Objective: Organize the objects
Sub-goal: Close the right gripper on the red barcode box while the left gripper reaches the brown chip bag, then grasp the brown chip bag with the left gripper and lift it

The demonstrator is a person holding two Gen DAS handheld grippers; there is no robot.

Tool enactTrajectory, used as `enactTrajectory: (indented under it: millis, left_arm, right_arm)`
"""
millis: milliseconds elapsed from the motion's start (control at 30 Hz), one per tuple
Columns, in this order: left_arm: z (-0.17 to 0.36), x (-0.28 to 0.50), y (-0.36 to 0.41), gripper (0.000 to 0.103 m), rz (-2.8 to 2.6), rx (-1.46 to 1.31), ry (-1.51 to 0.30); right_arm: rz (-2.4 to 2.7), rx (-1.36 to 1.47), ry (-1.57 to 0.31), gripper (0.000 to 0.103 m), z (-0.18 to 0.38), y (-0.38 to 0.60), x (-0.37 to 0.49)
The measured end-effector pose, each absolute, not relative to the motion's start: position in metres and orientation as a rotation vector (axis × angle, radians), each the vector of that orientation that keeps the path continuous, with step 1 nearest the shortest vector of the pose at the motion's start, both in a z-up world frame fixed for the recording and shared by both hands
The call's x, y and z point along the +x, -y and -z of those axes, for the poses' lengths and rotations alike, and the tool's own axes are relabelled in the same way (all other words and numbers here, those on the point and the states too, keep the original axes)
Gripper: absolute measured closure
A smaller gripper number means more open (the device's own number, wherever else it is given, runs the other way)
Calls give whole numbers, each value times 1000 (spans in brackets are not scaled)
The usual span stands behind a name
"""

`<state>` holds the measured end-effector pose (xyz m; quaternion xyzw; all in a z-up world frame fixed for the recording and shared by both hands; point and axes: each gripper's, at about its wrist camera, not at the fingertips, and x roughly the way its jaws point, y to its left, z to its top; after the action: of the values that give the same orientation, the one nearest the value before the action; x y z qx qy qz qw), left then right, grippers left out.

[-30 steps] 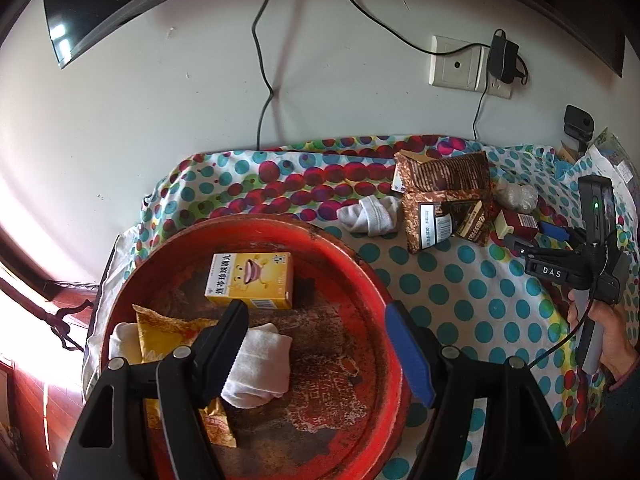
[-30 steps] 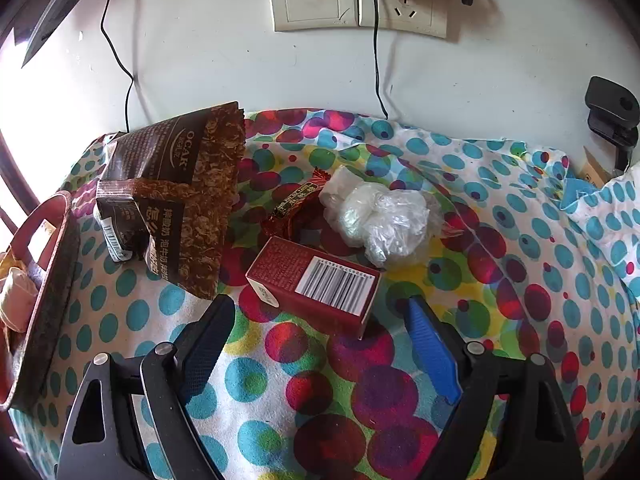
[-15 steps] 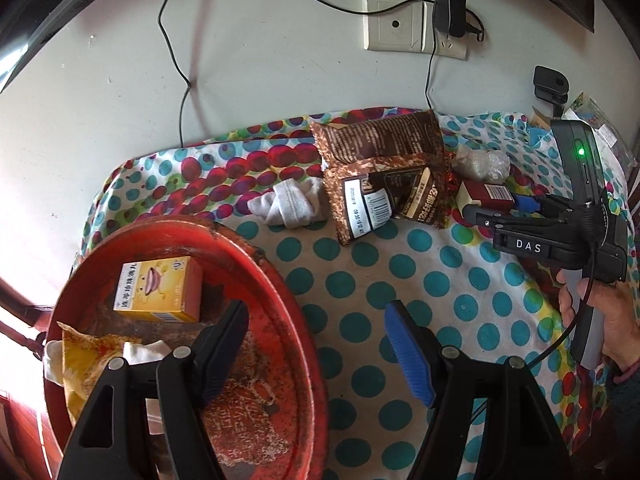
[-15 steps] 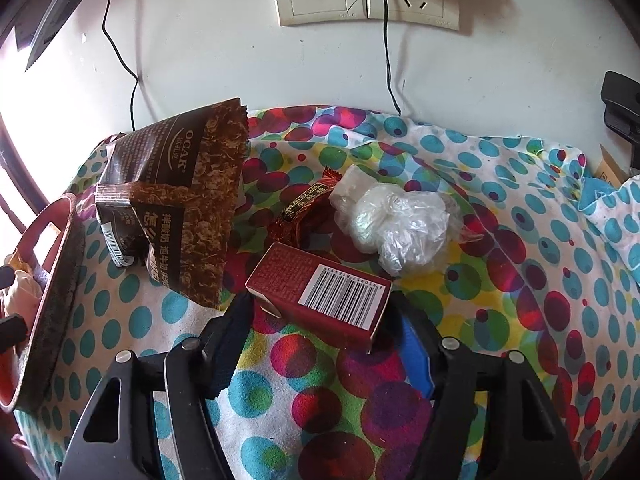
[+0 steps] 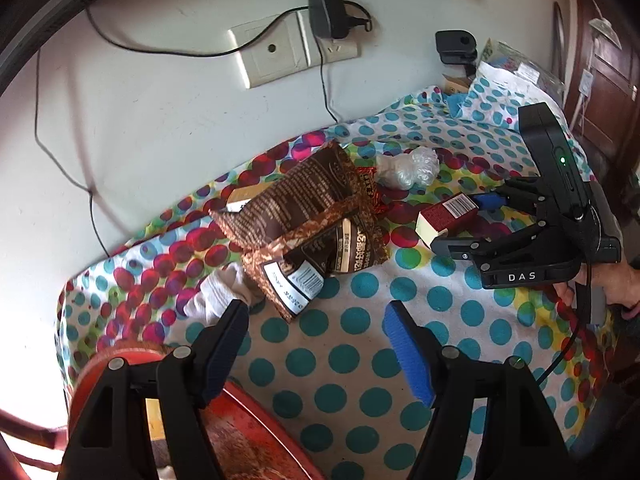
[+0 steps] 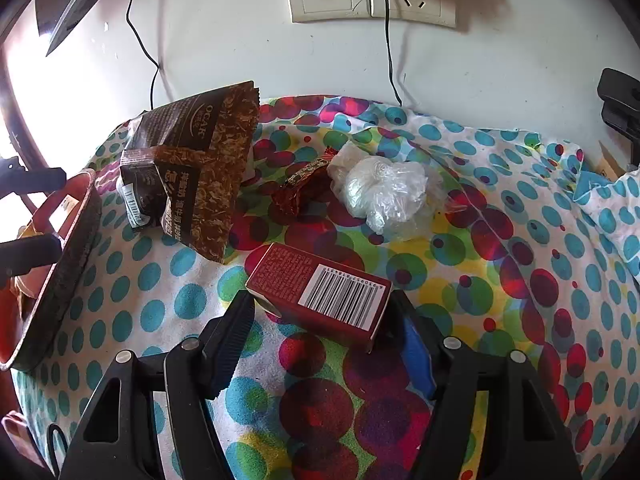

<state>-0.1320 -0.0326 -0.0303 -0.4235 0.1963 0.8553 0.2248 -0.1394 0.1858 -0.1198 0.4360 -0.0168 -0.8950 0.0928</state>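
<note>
A dark red box with a barcode (image 6: 320,290) lies on the polka-dot cloth, between the fingers of my right gripper (image 6: 324,332), which is open around its near end; the box also shows in the left wrist view (image 5: 448,216). My left gripper (image 5: 316,344) is open and empty above the cloth, by the rim of the red tray (image 5: 256,432). Brown snack bags (image 5: 308,216) lie beyond it, with a white sock (image 5: 216,292) to their left. The tray also shows in the right wrist view (image 6: 60,264), at the left.
A crumpled clear plastic bag (image 6: 380,196) and a small red wrapper (image 6: 300,188) lie behind the box. Wall sockets with a plugged charger (image 5: 332,16) and hanging cables are on the wall behind. The cloth's right side is bunched up (image 6: 600,192).
My left gripper has swung right, off the red tray and toward the snack bags. My right gripper has moved forward so its fingers now flank the red box.
</note>
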Motion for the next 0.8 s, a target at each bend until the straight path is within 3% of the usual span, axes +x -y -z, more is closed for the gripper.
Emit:
enactTrajectory:
  millis: [300,567,800]
  left_arm:
    - [11,-184,9,30,-2186,-1212,-670]
    - [18,-224,-14,30,-2029,-1300,-891]
    - [42,-251,-19,30,-1848,-1474,-940]
  right_arm:
    - [2641,1288,70,32,120,-187,-139]
    - [2624,1271,133,32,118,-191,-138]
    - [2621,1268,143,32,117,-191,-138]
